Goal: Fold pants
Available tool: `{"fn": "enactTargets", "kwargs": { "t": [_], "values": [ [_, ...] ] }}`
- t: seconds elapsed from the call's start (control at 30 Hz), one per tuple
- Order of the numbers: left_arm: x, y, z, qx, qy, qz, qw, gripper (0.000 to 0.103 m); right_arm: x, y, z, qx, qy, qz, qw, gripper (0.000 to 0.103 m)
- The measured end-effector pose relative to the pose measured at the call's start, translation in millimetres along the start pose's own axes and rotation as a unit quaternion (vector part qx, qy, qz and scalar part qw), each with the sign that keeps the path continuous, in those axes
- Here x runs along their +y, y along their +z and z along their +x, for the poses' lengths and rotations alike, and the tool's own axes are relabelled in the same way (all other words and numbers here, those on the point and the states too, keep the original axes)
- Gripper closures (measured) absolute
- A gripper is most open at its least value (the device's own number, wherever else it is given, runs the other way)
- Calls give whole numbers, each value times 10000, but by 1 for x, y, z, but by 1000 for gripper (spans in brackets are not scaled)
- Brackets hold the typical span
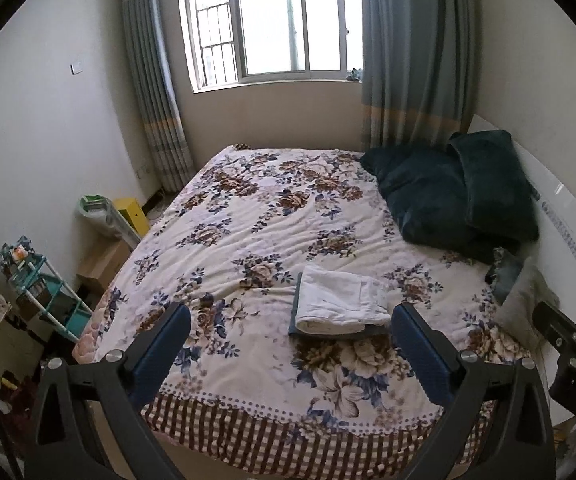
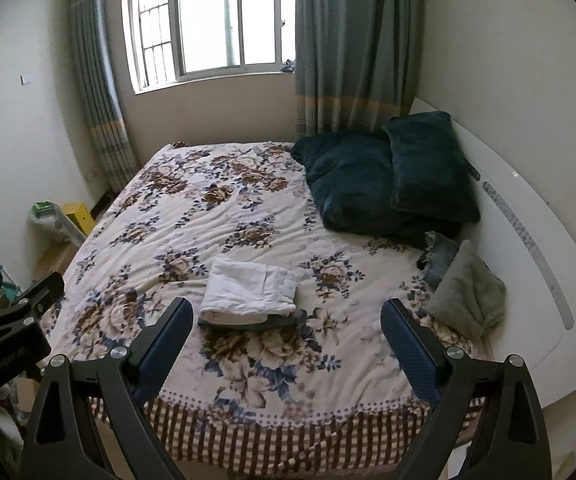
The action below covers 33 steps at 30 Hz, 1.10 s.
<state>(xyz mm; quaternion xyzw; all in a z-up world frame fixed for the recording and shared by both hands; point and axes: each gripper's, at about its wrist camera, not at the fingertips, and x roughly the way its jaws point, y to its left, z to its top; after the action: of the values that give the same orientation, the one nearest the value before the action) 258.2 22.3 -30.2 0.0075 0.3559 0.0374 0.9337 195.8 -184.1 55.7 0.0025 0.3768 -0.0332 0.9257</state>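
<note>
Folded white pants [image 1: 340, 300] [image 2: 247, 288] lie on the floral bedspread [image 1: 247, 216] [image 2: 191, 208], stacked on a folded dark blue-grey garment [image 1: 294, 308] [image 2: 275, 320]. My left gripper [image 1: 291, 309] hovers over the bed's near end with its jaws wide open and nothing between them. The stack sits just beyond its right finger. My right gripper [image 2: 288, 305] is open too and holds nothing, with the stack beyond its left finger. Each gripper shows at the edge of the other's view: the right gripper [image 1: 572, 308] and the left gripper [image 2: 15, 284].
Two dark teal pillows [image 1: 448, 196] [image 2: 388, 176] and a grey cushion [image 1: 524, 304] [image 2: 468, 288] lie against the white headboard [image 1: 568, 216] [image 2: 528, 220] on the right. A teal shelf rack [image 1: 47, 292] and a yellow box [image 1: 129, 212] stand on the floor at the left. A curtained window [image 1: 271, 20] is behind the bed.
</note>
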Motion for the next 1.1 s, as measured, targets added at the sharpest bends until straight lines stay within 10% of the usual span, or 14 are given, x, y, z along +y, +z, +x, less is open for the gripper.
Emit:
{"fn": "enactTargets", "kwargs": {
  "t": [1.1],
  "values": [
    [0, 1, 40, 347, 2, 37, 9994, 0, 3, -4, 62, 394, -46, -157, 9991, 6]
  ]
}}
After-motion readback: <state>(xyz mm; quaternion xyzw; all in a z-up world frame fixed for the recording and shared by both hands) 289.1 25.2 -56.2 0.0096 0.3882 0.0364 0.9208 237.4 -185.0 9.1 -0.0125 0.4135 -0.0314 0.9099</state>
